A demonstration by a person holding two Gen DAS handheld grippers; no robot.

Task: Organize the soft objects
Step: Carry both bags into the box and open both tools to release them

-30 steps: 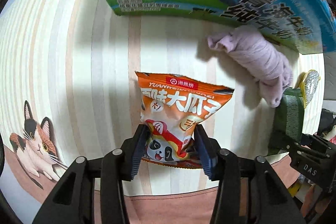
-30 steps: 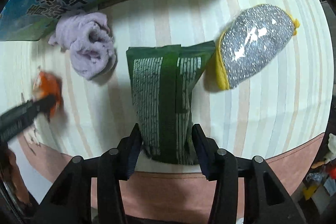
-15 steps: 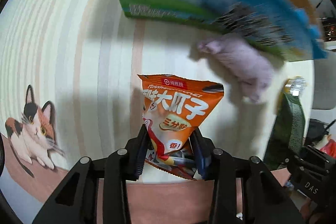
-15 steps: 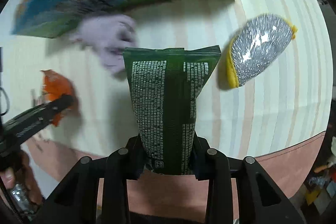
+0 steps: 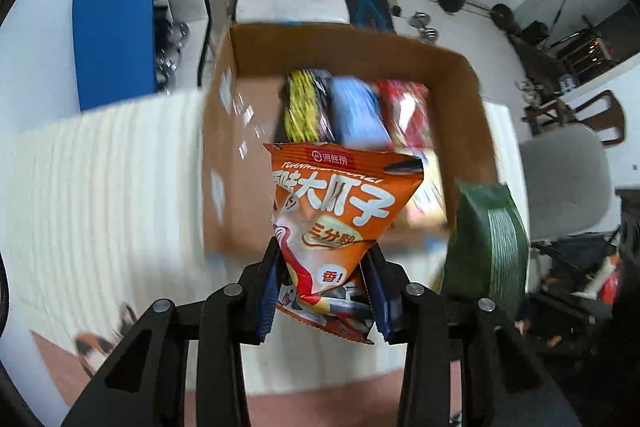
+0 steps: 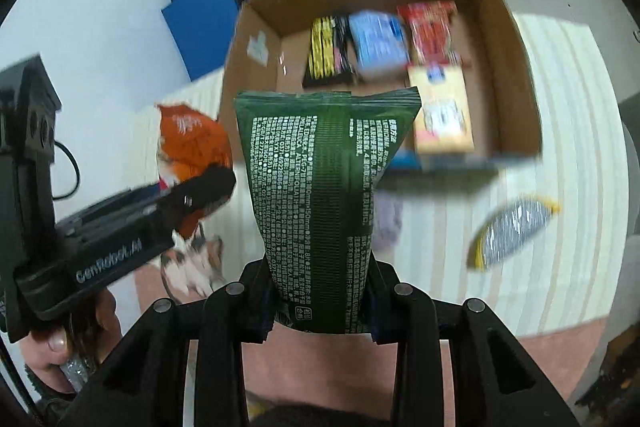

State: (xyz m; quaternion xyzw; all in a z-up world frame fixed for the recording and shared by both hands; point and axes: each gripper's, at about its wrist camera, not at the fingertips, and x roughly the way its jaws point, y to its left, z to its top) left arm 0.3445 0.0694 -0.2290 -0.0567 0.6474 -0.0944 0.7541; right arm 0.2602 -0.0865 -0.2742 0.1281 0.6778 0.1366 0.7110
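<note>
My left gripper (image 5: 326,291) is shut on an orange snack bag (image 5: 340,211) and holds it up in the air before the open cardboard box (image 5: 224,163). My right gripper (image 6: 320,303) is shut on a dark green packet (image 6: 320,195), also lifted, in front of the same box (image 6: 516,99). The box holds several packets: yellow-black, blue, red and orange ones. The green packet also shows at the right of the left wrist view (image 5: 492,247). The orange bag and left gripper show at the left of the right wrist view (image 6: 188,143).
A silver-and-yellow scouring pad (image 6: 516,231) and a lilac cloth (image 6: 386,223) lie on the striped tablecloth (image 6: 560,147) near the box. A cat picture (image 5: 96,347) marks the cloth's left corner. Chairs, a blue board and gym weights stand beyond the table.
Both grippers have risen well above the table with their packets and tilted up, so the open top of the box and the room beyond came into view.
</note>
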